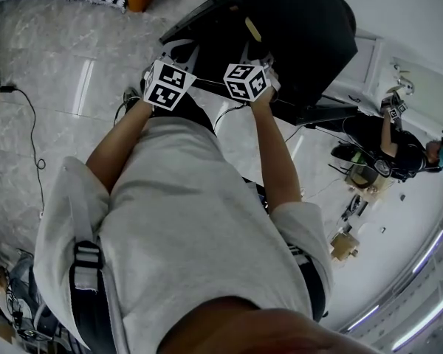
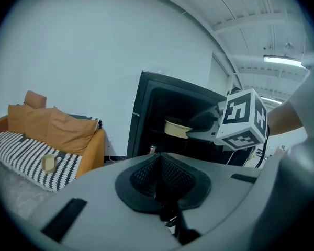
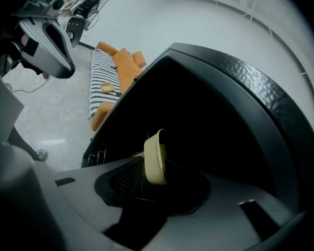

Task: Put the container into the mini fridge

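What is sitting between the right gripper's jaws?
The cream container sits between the jaws of the right gripper, at the dark opening of the mini fridge. The right gripper view shows it.

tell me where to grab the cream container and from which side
Probably its side wall at the rim: the cream container is shallow and round, its wall thin enough to straddle. Come through the open front of the mini fridge, where the right hand-held gripper is.
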{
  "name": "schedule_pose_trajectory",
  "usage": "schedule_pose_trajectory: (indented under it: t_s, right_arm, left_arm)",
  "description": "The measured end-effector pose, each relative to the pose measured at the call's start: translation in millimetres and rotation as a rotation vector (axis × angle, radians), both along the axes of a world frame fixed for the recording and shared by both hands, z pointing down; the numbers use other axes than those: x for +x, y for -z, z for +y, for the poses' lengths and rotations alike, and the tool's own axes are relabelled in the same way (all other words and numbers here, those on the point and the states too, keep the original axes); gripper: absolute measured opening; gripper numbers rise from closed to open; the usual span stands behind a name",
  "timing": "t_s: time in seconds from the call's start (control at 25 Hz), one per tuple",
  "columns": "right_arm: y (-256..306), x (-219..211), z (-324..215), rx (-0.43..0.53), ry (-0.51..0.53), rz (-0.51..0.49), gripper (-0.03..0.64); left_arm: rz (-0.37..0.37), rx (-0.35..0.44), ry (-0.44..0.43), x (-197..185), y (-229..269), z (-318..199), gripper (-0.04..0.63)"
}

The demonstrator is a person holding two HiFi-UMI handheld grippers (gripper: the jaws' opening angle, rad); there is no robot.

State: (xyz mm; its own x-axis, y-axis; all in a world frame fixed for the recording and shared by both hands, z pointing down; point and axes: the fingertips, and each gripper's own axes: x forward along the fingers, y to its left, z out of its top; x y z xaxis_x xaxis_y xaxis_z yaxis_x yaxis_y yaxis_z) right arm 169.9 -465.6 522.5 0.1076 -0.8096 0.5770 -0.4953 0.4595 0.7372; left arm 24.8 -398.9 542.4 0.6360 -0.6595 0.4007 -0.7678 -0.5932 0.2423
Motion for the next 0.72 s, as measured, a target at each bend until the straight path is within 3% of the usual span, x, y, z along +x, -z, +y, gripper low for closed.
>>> schedule_pose_trajectory:
  t_s: [0.36,0.52,0.72]
  right_arm:
    - [11,-16,21,0.060,0.005,-0.031,0.155]
    - [25,-36,36,0.101,0.009,-0.133,0.122]
    - [49,-59,66,0.141,-0.067,-0.335,0.064]
  left_arm:
    - [-0.014,0.006,-0.003,-18,0,13,0.012]
    - [-0.001,0.038,-0.030,-18,19,14,0.012]
    - [0.021,0.097,-0.083,-24,55,17,0.012]
